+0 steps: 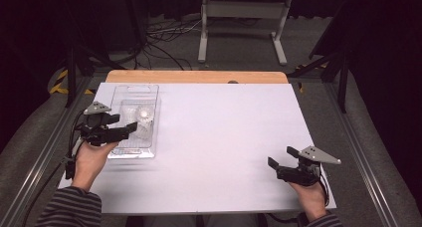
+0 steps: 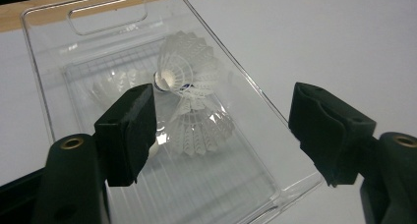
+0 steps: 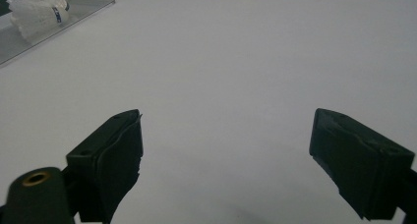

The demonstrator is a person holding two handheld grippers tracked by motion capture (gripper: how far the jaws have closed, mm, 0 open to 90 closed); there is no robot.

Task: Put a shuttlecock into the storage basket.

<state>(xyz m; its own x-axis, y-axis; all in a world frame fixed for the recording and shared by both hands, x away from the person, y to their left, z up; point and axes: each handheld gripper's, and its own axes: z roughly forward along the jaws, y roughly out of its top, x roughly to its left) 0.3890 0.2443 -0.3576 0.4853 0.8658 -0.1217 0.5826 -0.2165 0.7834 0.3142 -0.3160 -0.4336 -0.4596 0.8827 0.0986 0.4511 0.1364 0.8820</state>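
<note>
A clear plastic tray [image 1: 149, 95] lies at the left of the white table, and white shuttlecocks [image 1: 144, 117] lie inside it. In the left gripper view the tray [image 2: 255, 91] holds three shuttlecocks: one [image 2: 189, 69] on top, one [image 2: 196, 128] under it and one [image 2: 115, 81] farther back. My left gripper [image 1: 124, 123] hovers over the tray's near left part, open [image 2: 223, 130], with nothing between its jaws. My right gripper [image 1: 281, 156] is near the table's front right, open [image 3: 226, 155] over bare table. Its view catches a tray corner [image 3: 93, 5] with a shuttlecock [image 3: 37, 15].
The white table top [image 1: 224, 132] spreads between the two grippers, with a wooden strip [image 1: 199, 76] along its far edge. Metal rails run along both sides. Beyond the table stand a white frame [image 1: 244, 18] and loose cables on the floor.
</note>
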